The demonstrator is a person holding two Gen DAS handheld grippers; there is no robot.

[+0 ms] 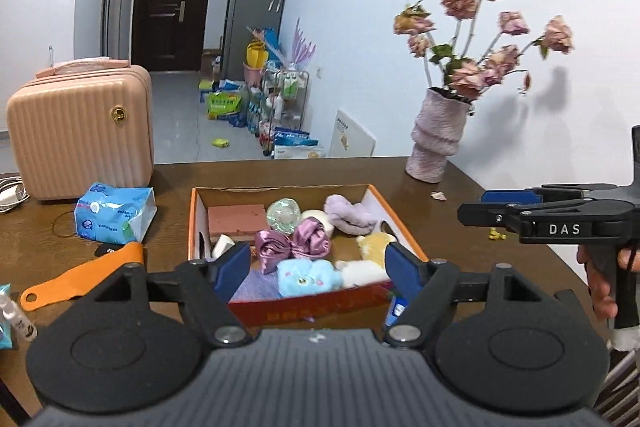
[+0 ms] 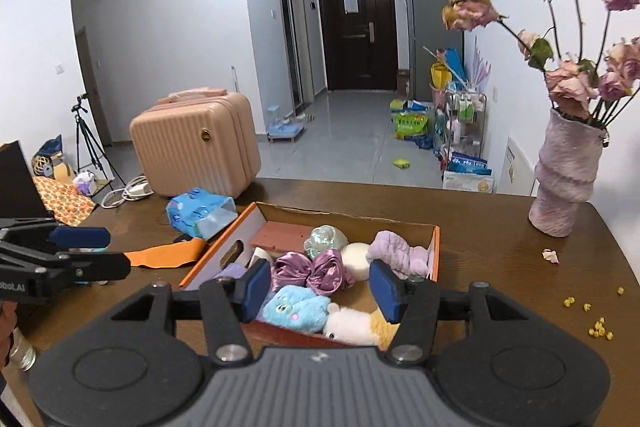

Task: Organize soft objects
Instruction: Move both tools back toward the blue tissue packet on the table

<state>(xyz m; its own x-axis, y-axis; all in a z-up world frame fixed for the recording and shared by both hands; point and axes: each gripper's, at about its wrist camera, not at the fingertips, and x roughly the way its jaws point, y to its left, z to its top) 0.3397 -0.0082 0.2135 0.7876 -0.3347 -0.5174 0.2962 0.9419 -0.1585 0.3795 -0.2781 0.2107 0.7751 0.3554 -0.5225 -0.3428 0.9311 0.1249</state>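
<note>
An orange-edged cardboard box [image 1: 195, 223] [image 2: 436, 251] sits on the brown table. It holds a purple satin bow [image 1: 292, 245] [image 2: 312, 271], a blue plush [image 1: 308, 277] [image 2: 294, 307], a lilac fluffy piece [image 1: 350, 215] [image 2: 398, 253], a white plush [image 2: 350, 325], a clear shiny ball [image 1: 283, 214], a white round pad [image 2: 356, 261] and a pink flat block [image 1: 237, 219]. My left gripper [image 1: 318, 267] is open and empty just before the box's near wall. My right gripper [image 2: 318, 285] is open and empty over the box's near end.
A pink suitcase [image 1: 80, 131] stands at the back left. A blue tissue pack [image 1: 114, 213] and an orange strap [image 1: 80, 277] lie left of the box. A vase of dried roses [image 1: 438, 135] stands at the back right. Yellow crumbs [image 2: 598, 327] lie at the right.
</note>
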